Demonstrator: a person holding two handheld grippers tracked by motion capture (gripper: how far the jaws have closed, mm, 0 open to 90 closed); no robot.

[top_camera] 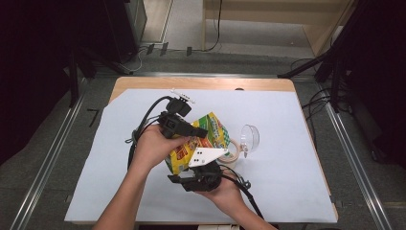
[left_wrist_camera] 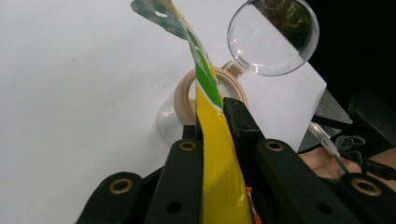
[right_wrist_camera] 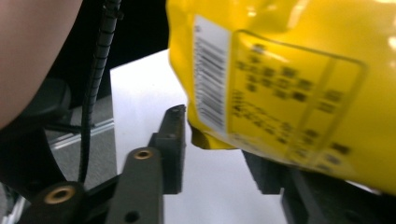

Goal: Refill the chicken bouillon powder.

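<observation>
Above the table's middle, my left gripper point(left_wrist_camera: 212, 116) pinches the snack bag's point(top_camera: 203, 141) upper edge; my right gripper point(right_wrist_camera: 219, 140), jaws parted, waits beneath its lower end.

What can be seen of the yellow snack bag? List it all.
The yellow snack bag is glossy printed film, yellow with green checked and red panels, a barcode and text box on its back. It is held off the white sheet, tilted. The left gripper pinches its flat sealed edge; the right gripper has its jaws apart at the lower corner.
</observation>
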